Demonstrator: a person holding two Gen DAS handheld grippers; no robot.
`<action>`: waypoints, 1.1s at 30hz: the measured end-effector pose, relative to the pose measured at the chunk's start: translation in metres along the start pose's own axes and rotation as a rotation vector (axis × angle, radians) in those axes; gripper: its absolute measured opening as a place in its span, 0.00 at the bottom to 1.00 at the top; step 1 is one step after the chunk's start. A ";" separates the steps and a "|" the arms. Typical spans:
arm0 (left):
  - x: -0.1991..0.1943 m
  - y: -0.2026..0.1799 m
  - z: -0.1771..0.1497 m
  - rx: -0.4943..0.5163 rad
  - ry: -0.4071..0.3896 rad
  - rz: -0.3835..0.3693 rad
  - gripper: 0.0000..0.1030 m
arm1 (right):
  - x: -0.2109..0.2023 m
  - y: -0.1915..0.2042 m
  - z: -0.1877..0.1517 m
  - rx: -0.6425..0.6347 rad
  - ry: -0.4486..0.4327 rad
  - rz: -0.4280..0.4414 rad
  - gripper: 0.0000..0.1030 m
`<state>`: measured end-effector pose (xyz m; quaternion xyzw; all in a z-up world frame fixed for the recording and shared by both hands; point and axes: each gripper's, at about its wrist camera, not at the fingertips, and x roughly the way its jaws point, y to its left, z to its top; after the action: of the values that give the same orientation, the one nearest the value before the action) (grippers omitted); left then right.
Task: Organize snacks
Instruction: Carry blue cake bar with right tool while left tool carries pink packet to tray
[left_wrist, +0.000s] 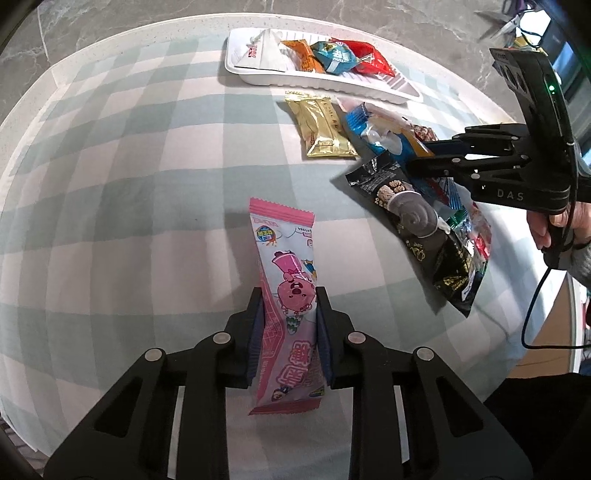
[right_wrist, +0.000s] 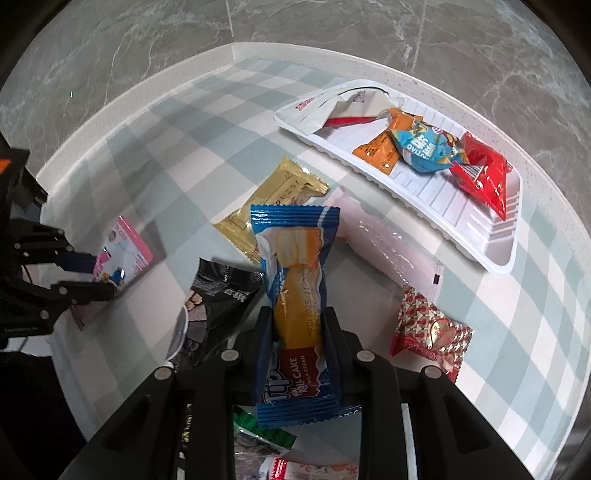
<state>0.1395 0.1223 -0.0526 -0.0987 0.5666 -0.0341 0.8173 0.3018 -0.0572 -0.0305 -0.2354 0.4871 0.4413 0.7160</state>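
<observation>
My left gripper (left_wrist: 290, 299) is shut on a long pink cartoon snack packet (left_wrist: 284, 240), pads pressing both sides near its lower half; the packet points away over the checked tablecloth. My right gripper (right_wrist: 297, 314) is shut on a blue roll cake packet (right_wrist: 291, 251) held above the snack pile. In the left wrist view the right gripper (left_wrist: 417, 155) shows at the right with that blue packet (left_wrist: 376, 129). In the right wrist view the left gripper (right_wrist: 99, 275) shows at the left with the pink packet (right_wrist: 125, 243). A white ribbed tray (left_wrist: 332, 83) (right_wrist: 406, 199) holds white, orange, blue and red packets.
Loose snacks lie between the grippers and the tray: a gold packet (left_wrist: 321, 125) (right_wrist: 273, 199), a black packet (left_wrist: 417, 221) (right_wrist: 221, 295), a pale clear packet (right_wrist: 384, 240) and a red-and-white heart packet (right_wrist: 432, 328). The table's rounded edge and grey marble floor lie beyond the tray.
</observation>
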 end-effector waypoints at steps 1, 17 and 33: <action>-0.001 0.001 0.001 -0.002 -0.002 0.001 0.22 | -0.002 -0.001 0.000 0.011 -0.004 0.009 0.27; -0.012 0.003 0.016 0.005 -0.034 -0.035 0.22 | -0.029 -0.028 -0.002 0.210 -0.073 0.139 0.27; -0.014 0.005 0.037 -0.001 -0.057 -0.075 0.22 | -0.041 -0.046 -0.010 0.355 -0.107 0.230 0.27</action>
<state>0.1685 0.1344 -0.0287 -0.1210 0.5392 -0.0618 0.8311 0.3314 -0.1043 -0.0016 -0.0248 0.5423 0.4391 0.7159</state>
